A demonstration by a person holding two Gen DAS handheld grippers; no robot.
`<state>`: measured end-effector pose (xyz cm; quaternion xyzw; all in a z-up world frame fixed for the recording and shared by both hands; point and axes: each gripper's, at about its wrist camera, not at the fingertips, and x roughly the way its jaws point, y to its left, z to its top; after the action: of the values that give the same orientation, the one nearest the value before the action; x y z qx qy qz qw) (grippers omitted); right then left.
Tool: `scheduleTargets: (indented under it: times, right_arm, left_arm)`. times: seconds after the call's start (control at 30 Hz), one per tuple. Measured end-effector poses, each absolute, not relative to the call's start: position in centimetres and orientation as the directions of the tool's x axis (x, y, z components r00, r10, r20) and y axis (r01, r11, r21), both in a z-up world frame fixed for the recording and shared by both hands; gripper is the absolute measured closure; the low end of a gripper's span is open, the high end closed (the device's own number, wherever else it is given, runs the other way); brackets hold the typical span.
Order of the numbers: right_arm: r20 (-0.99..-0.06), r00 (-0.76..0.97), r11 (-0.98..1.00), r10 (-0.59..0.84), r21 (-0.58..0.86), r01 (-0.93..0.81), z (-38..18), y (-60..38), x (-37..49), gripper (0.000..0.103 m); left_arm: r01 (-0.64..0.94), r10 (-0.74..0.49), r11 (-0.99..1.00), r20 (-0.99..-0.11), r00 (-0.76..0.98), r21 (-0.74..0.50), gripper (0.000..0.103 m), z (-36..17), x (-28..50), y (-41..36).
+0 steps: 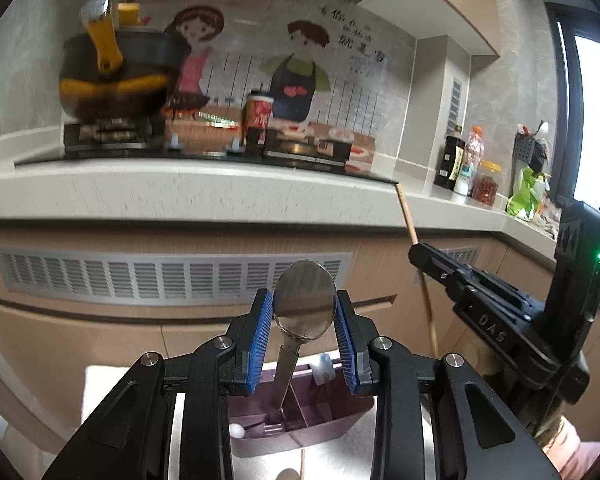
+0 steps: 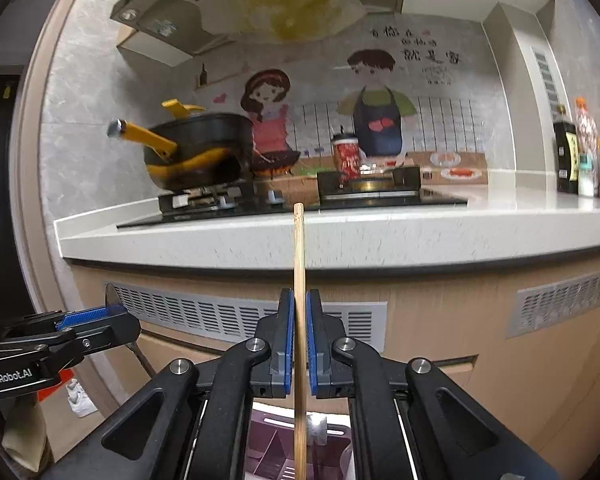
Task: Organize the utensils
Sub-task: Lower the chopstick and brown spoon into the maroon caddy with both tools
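Two utensils are in hand, both held above the purple organizer, which sits low at the frame's foot in each wrist view. The left gripper pinches a metal spoon by its bowl, handle hanging down toward the organizer's divided compartments. The right gripper is pressed together on a single wooden chopstick, held upright, its lower end reaching down in front of the organizer.

Judged step: carrying each piece over for sorting. The next move calls for lowering each into its own compartment without snagging a divider; which compartment cannot be told.

Beyond the organizer stands a cabinet front with a vent grille, then the countertop edge overhanging it. Room between the two grippers appears adequate. Farther back, a pan sits on the stove.
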<state>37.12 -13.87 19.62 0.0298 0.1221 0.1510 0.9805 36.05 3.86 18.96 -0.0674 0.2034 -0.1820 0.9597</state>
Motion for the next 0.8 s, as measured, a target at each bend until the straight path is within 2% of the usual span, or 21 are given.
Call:
scheduleTargets:
  times: [0.3,0.53,0.63,0.7,0.77,0.8]
  right_arm:
    - [-0.276,0.919,0.959,0.282,0.093,-0.267,15.1,-12.5,41.0,0.097]
    - [-0.274,0.925,0.964,0.265,0.086,-0.25,12.8,-11.7,42.6,0.097]
    - [-0.301,0.914,0.962,0.272,0.075,-0.262,11.7,-11.7,43.1,0.097]
    - [-0.328,0.903,0.961,0.276,0.069,-0.269,11.0,-11.9,43.1,0.087]
    - [-0.357,0.894,0.963,0.269,0.065,-0.263,10.2,-12.2,42.7,0.077]
    - [-0.369,0.893,0.966,0.256,0.061,-0.252,9.9,-12.6,42.2,0.077]
  left_arm:
    - [0.305,-0.384,0.921,-0.42,0.822,-0.244,0.071,14.0,39.7,4.0]
    - [0.285,-0.377,0.923,-0.458,0.805,-0.258,0.071,11.7,41.1,3.7]
    - [0.275,-0.371,0.925,-0.475,0.798,-0.261,0.069,10.8,41.3,3.6]
    - [0.264,-0.367,0.927,-0.503,0.783,-0.266,0.061,10.0,41.5,3.5]
    - [0.255,-0.359,0.931,-0.519,0.776,-0.262,0.06,9.2,41.2,3.4]
    - [0.248,-0.352,0.933,-0.528,0.773,-0.259,0.06,8.9,41.0,3.5]
